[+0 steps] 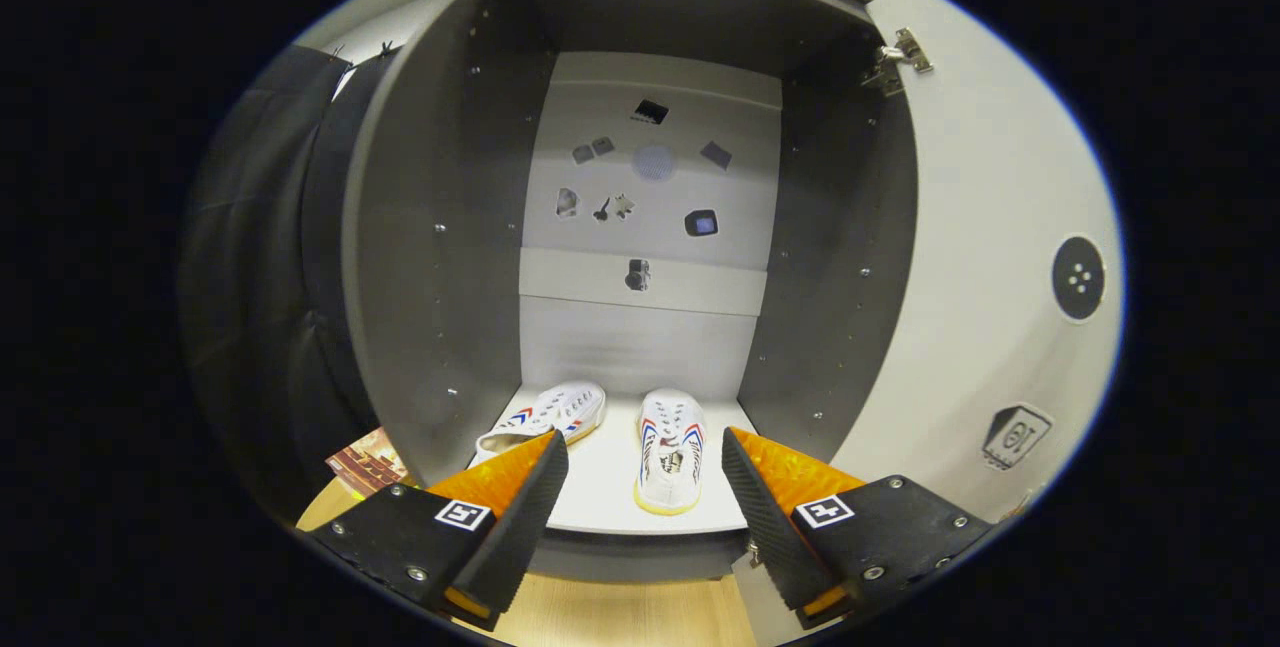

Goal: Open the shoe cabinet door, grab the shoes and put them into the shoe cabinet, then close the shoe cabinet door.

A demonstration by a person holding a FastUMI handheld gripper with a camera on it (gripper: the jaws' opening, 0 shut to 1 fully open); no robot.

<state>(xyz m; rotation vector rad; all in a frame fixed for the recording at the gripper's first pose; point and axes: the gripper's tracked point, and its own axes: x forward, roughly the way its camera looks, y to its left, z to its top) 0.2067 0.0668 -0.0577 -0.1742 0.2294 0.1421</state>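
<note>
Ahead of your jaws: the shoe cabinet [470,257] stands open, its grey inside facing you.
Jaws: your gripper [640,487] is spread wide and holds nothing; both fingers [520,517] hang in front of the cabinet's bottom edge, apart from everything.
Right shoe [669,449]: it lies on the cabinet's white floor [600,487], toe pointing toward you, in the gap between your fingers and nearer the right one.
Left shoe [545,417]: it lies on the same floor beside the other, turned at an angle, its near end hidden behind your left finger tip.
Shoes together: both are white with red and blue stripes, close to one another but not touching as far as you can tell.
Door [990,257]: it is swung open to your right, white inner face toward you, a metal hinge [897,59] at its top corner.
Back wall [645,217]: a pale panel with several small dark marks.
Wooden floor [610,612]: it shows light and bare below your fingers, in front of the cabinet.
</note>
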